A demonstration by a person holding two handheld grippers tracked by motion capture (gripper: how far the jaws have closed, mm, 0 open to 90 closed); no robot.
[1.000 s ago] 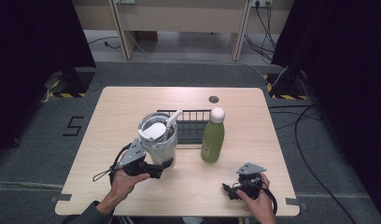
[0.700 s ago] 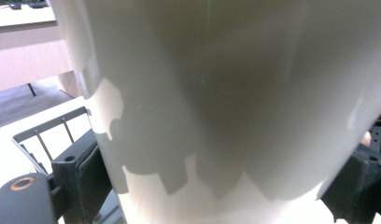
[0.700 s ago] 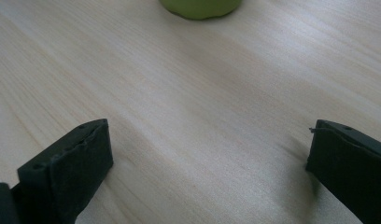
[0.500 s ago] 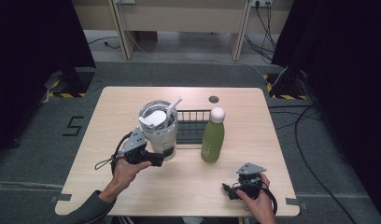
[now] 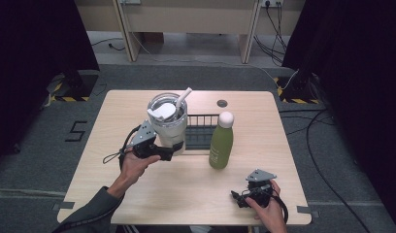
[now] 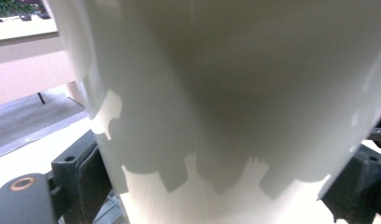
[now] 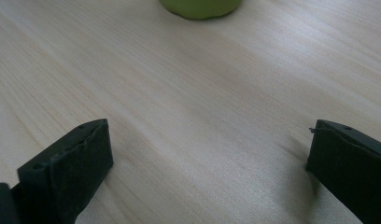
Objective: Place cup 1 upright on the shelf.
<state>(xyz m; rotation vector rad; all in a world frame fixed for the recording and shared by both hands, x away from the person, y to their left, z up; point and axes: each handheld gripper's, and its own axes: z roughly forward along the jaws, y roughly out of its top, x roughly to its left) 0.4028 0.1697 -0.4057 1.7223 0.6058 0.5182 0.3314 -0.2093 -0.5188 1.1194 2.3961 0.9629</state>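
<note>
A pale wooden tabletop (image 5: 138, 194) stood on grey carpet (image 5: 50, 204). Black curtains (image 5: 36, 58) hung at both sides, with cables (image 5: 327, 145) trailing across the floor.

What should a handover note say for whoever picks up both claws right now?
Left claw: shut on the tumbler, jaws pressed to either side of its lower body in the left gripper view. Whether it is lifted or standing on the table cannot be told.
Right claw: open, nothing between its jaws, low over the near right part of the table.
Things: the tumbler, with lid and straw, is at the left end of the black wire rack; the green bottle stands upright beside the rack.
Done: tumbler gripped.
Left: probably set the tumbler in the rack; the bottle is untouched.
</note>
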